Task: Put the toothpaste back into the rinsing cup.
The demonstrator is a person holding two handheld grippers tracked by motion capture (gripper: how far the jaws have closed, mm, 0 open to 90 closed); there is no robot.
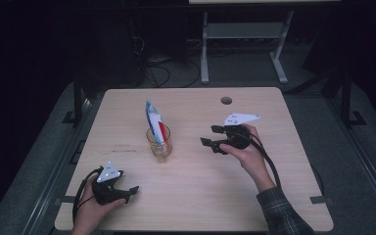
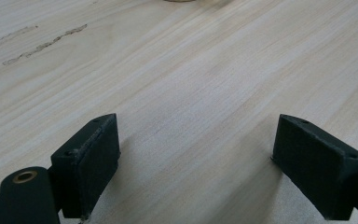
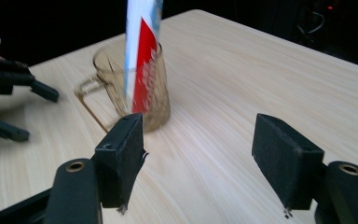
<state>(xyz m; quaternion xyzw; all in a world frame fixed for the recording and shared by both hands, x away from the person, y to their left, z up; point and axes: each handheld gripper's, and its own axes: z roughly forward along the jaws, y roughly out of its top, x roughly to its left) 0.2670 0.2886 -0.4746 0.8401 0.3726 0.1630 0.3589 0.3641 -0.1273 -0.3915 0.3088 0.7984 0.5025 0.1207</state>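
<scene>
A clear, amber-tinted glass mug with a handle (image 1: 159, 145) stood a little left of the frame's centre in the high view, on the pale wood-grain tabletop (image 1: 254, 196). A white, red and blue toothpaste tube (image 1: 155, 123) stood upright in it, leaning slightly toward the upper left and rising well above the rim.

The right gripper (image 1: 214, 137) hovered at centre right of that frame, near the mug but apart from it, its jaws released and spread with nothing between them, pointing left toward the mug. In the right gripper view the mug (image 3: 140, 93) and tube (image 3: 142, 51) sat at upper centre, beyond the left jaw.

The left gripper (image 1: 129, 193) rested at the lower left of the high view, well apart from the mug, held in the person's left hand (image 1: 89, 211). Its jaws were released too, with bare tabletop (image 2: 196, 93) between them in the left gripper view.
</scene>
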